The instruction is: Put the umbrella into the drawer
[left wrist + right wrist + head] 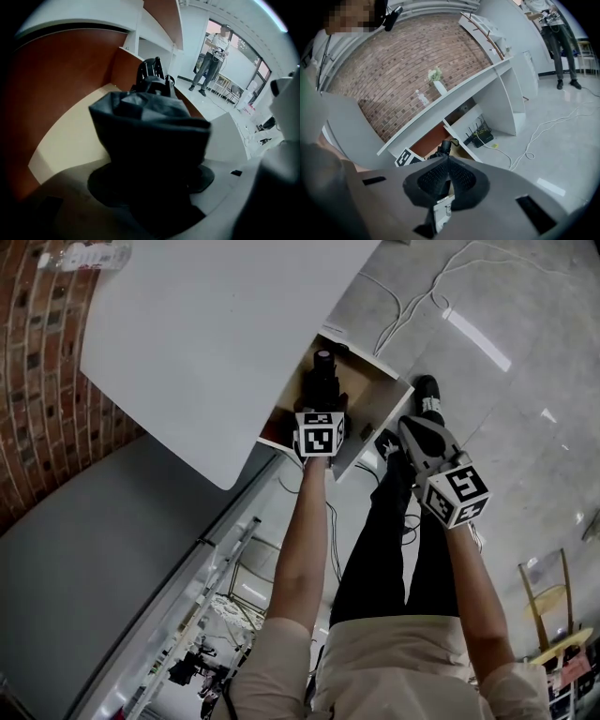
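Note:
A folded black umbrella (323, 381) is held in my left gripper (322, 409), which is shut on it above the open drawer (375, 404) under the white desk. In the left gripper view the umbrella (150, 126) fills the middle and hides the jaws of the left gripper (150, 185); under it lies the drawer's pale floor (75, 136), with red-brown walls around. My right gripper (417, 432) hangs to the right of the drawer. Its ribbed pads (461, 177) are shut together on nothing, and beyond them I see the umbrella (446, 146) in the drawer (431, 140).
The white desk top (206, 334) stands against a brick wall (37, 381). Cables (412, 306) trail over the grey floor. My own legs (384, 540) are just right of the drawer. Another person (213, 51) stands far off. A router (480, 136) sits under the desk.

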The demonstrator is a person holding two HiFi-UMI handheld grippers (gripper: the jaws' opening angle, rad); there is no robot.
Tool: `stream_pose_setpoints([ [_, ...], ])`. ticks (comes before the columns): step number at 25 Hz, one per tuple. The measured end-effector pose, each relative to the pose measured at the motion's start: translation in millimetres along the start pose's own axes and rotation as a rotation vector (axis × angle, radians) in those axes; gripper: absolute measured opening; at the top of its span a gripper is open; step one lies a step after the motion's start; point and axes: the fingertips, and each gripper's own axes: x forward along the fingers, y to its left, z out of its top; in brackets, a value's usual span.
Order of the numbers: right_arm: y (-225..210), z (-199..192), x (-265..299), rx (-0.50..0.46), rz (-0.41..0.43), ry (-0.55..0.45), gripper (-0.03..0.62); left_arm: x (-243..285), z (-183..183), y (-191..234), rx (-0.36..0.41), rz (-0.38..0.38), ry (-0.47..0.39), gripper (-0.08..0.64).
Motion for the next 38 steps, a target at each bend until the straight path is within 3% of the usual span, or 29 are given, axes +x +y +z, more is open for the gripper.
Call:
stream_pose_setpoints([
  [11, -14, -5, 1, 0.021, -0.041, 0.005, 0.067, 25, -6, 1, 0.031, -0.004, 0.058, 0.282],
  [18, -13, -8, -1, 0.016, -0.051, 0.030, 0.067, 25, -4, -3, 0.033, -0.004, 0.050, 0.285],
  [24, -6, -3, 1, -0.002, -0.045, 0.042, 0.068, 25, -4, -1, 0.055, 0.035, 0.070, 0.285],
  [30, -2, 4, -9, -0.020, -0.041, 0.034, 0.068, 17, -2, 1, 0.028, 0.090, 0.047, 0.285],
  [38, 8, 15, -19, -0.023, -0.034, 0.024, 0.067, -14, 7, -5, -0.009, 0.084, 0.007, 0.284],
])
